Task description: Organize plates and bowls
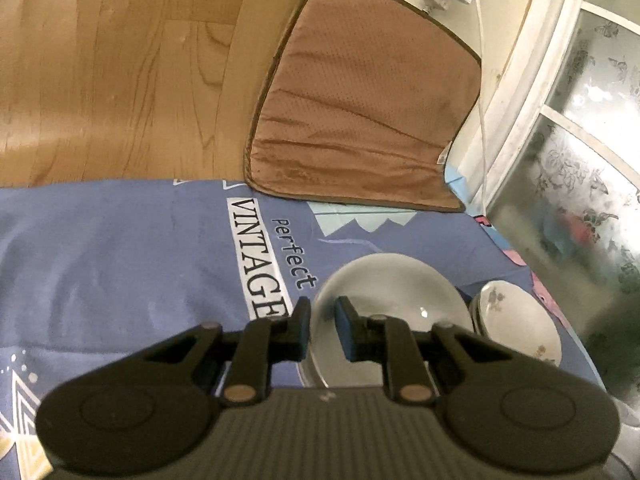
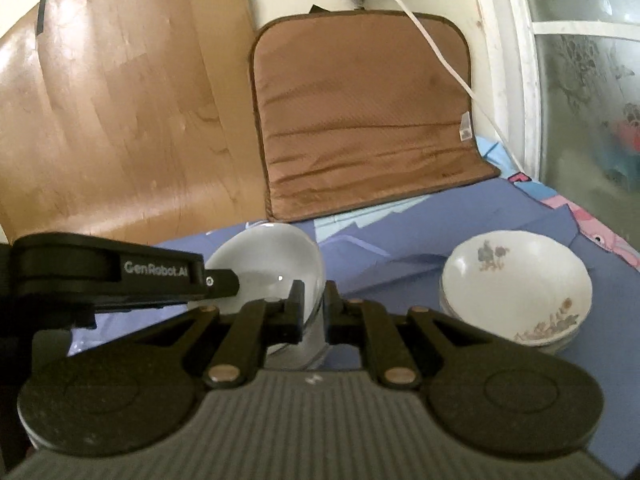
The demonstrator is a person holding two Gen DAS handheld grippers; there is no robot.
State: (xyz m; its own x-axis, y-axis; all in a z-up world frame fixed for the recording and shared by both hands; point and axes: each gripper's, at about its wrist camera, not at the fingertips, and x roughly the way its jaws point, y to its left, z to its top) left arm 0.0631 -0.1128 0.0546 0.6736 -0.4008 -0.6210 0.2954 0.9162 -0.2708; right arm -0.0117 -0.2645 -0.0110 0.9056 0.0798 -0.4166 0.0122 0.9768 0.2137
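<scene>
Gripping the near rim of the plain white bowl [image 2: 276, 256], the right gripper [image 2: 313, 308] has its fingers closed to a narrow slot with the bowl's edge between them. The bowl looks tilted, far rim raised, so it is probably being carried or set down.

Left gripper [image 1: 323, 326] straddles the same bowl's left rim, one finger outside, one inside; the gap is wider than the rim, so it reads as loose, not clamped. Whether it touches the rim, I cannot tell.

Just to the right on the blue cloth [image 1: 120, 264] sits a stack of flowered bowls [image 2: 516, 284], near but apart from the plain one.

Beyond: brown cushion [image 2: 360, 120] against the wall, wooden floor [image 1: 120, 72].

Judgement: if the plain bowl is to join the stack, keep the right grip firm, level the bowl, centre it over the top flowered bowl, lower gently, then release.
</scene>
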